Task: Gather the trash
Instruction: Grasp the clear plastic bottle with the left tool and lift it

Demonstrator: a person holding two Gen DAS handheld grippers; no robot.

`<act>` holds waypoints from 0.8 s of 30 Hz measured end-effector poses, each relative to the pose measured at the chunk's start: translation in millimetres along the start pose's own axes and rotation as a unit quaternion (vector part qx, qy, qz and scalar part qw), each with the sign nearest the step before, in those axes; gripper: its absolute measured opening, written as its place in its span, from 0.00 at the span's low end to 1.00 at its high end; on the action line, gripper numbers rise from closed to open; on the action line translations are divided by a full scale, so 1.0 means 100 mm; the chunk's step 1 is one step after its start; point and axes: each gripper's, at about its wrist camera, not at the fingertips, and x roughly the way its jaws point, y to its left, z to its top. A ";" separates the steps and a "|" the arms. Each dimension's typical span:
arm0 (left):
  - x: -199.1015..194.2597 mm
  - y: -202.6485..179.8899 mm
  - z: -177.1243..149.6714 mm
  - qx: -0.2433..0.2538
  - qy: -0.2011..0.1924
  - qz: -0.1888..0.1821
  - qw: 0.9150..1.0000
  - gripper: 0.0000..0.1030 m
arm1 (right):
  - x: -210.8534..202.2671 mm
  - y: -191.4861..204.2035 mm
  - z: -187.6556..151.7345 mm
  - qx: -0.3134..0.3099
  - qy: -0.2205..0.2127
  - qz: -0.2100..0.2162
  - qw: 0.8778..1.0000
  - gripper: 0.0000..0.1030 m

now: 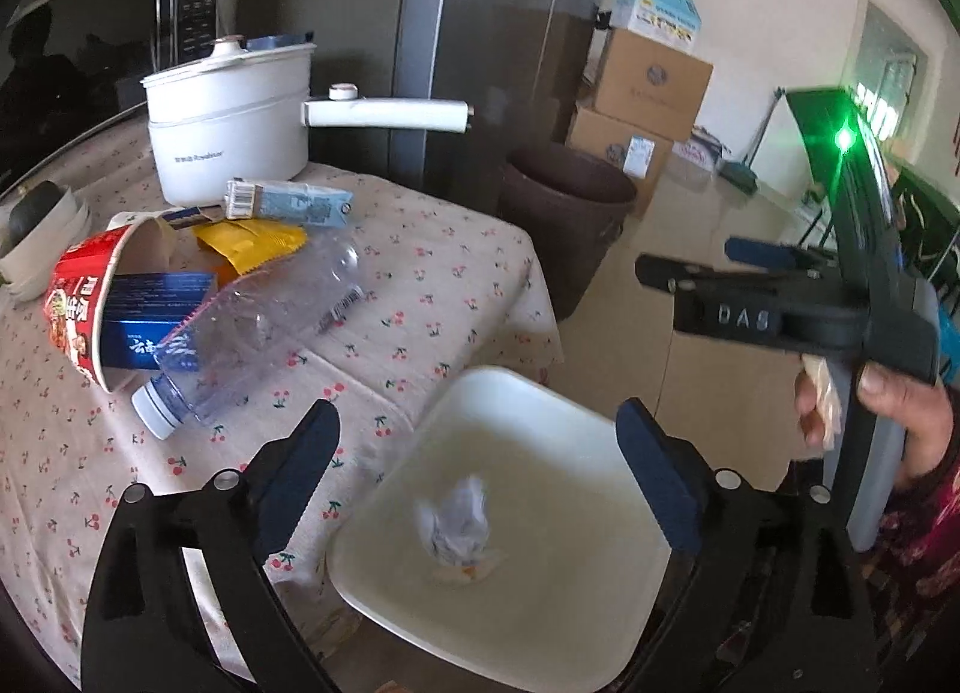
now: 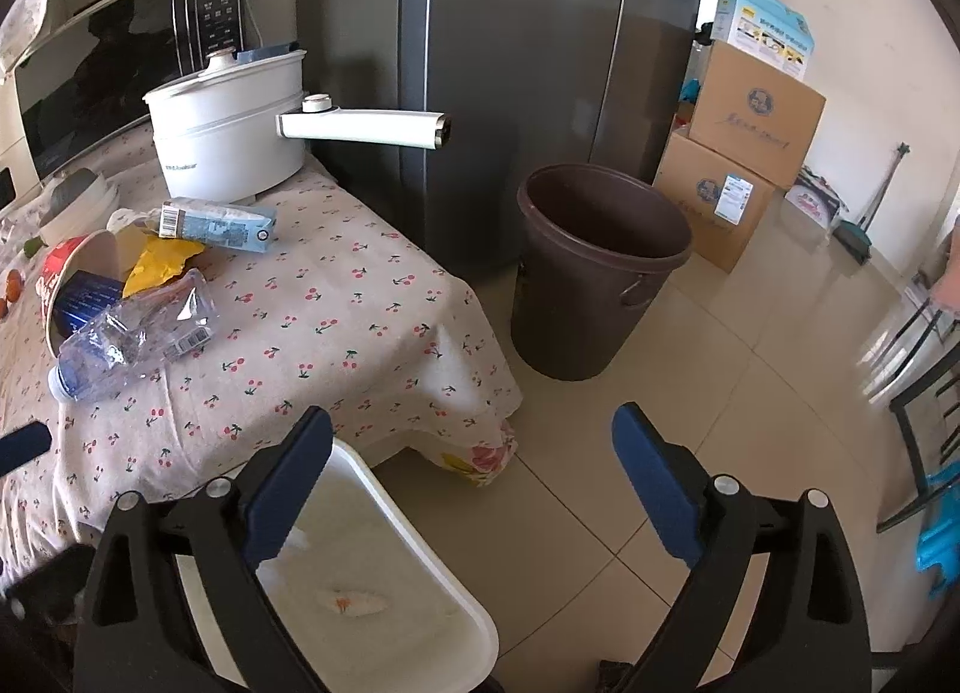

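Observation:
Trash lies on the cherry-print table: a clear plastic bottle, a red noodle cup with a blue box inside, a yellow wrapper and a light-blue carton. A crumpled paper wad blurs above a white chair seat. My left gripper is open, its fingers either side of the wad and apart from it. My right gripper is open and empty over the floor, near the brown bin. It also shows in the left wrist view.
A white electric pot with a long handle stands at the table's back. A grey fridge is behind the bin. Cardboard boxes stack at the right wall. A chair frame stands at far right.

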 end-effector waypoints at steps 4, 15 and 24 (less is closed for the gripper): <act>0.05 0.03 -0.02 0.003 0.010 0.009 1.000 0.90 | 0.02 -0.01 0.00 0.003 0.002 -0.003 1.000 0.90; 0.19 0.34 0.25 0.021 0.012 0.071 0.997 0.93 | 0.06 0.14 -0.02 -0.012 0.011 0.013 1.000 0.92; 0.69 0.67 0.53 0.062 0.072 0.127 0.987 0.93 | 0.15 0.31 0.02 -0.028 0.027 0.027 0.999 0.92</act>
